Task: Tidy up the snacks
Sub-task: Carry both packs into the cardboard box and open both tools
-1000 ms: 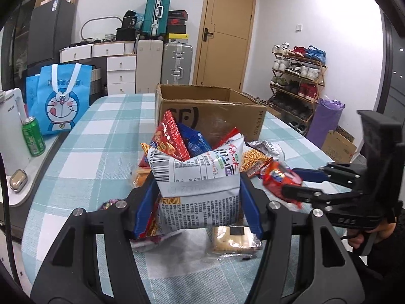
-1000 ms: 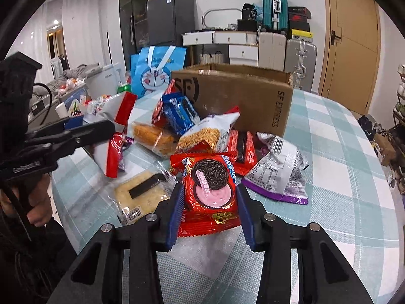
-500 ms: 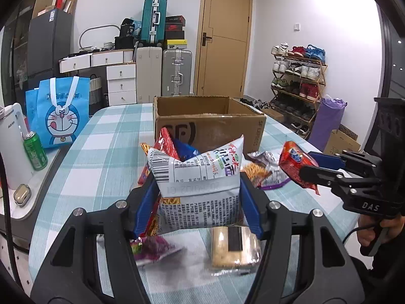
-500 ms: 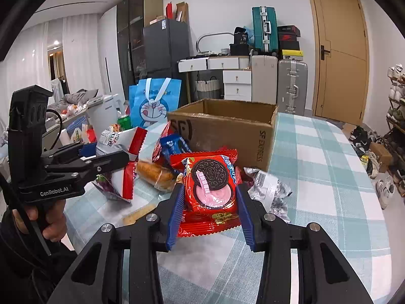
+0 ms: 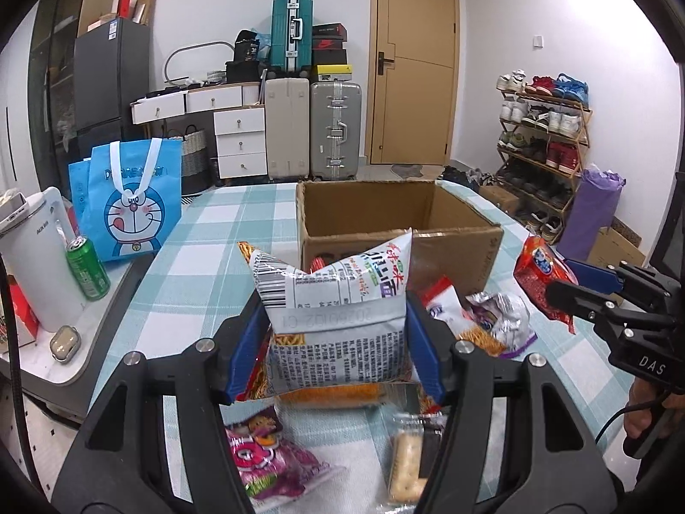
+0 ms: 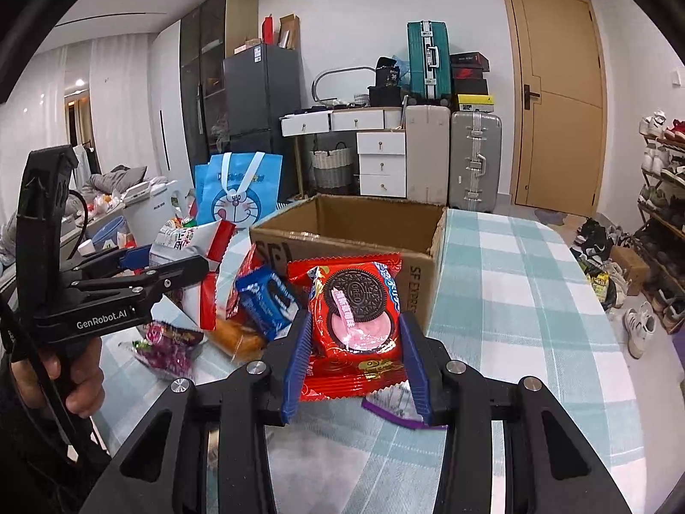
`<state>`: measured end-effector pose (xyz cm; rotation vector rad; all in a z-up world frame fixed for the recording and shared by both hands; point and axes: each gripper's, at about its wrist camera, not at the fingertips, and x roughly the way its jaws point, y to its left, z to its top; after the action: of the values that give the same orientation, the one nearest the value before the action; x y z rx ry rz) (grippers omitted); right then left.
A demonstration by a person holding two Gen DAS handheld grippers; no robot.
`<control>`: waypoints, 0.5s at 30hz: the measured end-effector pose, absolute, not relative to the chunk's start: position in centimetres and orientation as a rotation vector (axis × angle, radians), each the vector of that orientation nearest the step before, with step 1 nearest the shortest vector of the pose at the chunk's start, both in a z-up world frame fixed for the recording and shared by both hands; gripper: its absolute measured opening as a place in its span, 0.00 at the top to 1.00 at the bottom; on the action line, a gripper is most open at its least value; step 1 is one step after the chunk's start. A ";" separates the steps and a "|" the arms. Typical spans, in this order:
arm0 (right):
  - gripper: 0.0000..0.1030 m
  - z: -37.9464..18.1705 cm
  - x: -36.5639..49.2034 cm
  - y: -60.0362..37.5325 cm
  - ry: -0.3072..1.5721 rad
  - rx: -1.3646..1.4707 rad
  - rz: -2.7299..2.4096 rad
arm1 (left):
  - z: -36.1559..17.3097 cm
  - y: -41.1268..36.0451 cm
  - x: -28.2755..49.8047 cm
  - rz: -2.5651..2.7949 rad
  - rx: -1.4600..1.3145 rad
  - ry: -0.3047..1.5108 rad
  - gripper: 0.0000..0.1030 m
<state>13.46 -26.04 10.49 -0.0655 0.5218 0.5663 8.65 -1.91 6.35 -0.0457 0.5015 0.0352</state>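
My left gripper point(image 5: 336, 342) is shut on a white noodle snack bag point(image 5: 338, 300) and holds it above the table, in front of the open cardboard box point(image 5: 398, 222). My right gripper point(image 6: 355, 351) is shut on a red Oreo packet point(image 6: 355, 312) and holds it up before the same box point(image 6: 351, 231). The right gripper with the red packet also shows at the right of the left wrist view point(image 5: 556, 287). The left gripper with its white bag shows at the left of the right wrist view point(image 6: 171, 261). The box looks empty inside.
Loose snacks lie on the checked table: a pink bag point(image 5: 265, 458), a biscuit pack point(image 5: 411, 458), a purple-silver bag point(image 5: 501, 321), a blue Oreo pack point(image 6: 267, 300). A blue Doraemon bag point(image 5: 128, 201), a green can point(image 5: 87, 267) and a white kettle point(image 5: 34, 257) stand left.
Both grippers have lifted their packets up off the snack pile and moved toward the box; the box opening now shows from higher up.
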 end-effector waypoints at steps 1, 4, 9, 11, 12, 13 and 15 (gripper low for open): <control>0.60 10.7 13.9 -26.0 0.519 -0.065 0.561 | 6.6 -1.8 8.9 0.041 -0.046 0.499 0.43; 0.60 11.4 15.0 -25.8 0.511 -0.052 0.559 | 7.0 -1.8 9.9 0.043 -0.047 0.499 0.43; 0.60 12.6 17.1 -25.6 0.500 -0.025 0.554 | 7.8 -2.1 11.5 0.040 -0.044 0.490 0.43; 0.60 12.9 18.1 -25.4 0.498 -0.009 0.561 | 8.1 -2.1 12.3 0.036 -0.045 0.490 0.43; 0.60 13.1 18.6 -25.2 0.497 -0.009 0.560 | 8.3 -2.2 12.7 0.036 -0.044 0.490 0.43; 0.60 13.2 19.1 -25.0 0.498 -0.011 0.557 | 8.6 -2.3 13.3 0.037 -0.044 0.487 0.43; 0.60 13.4 19.9 -24.5 0.499 -0.011 0.560 | 9.0 -2.3 14.2 0.040 -0.045 0.485 0.43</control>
<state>19.92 -24.45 13.43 -0.0113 0.4991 0.5596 14.18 -2.31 9.02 -0.0445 0.4847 0.0402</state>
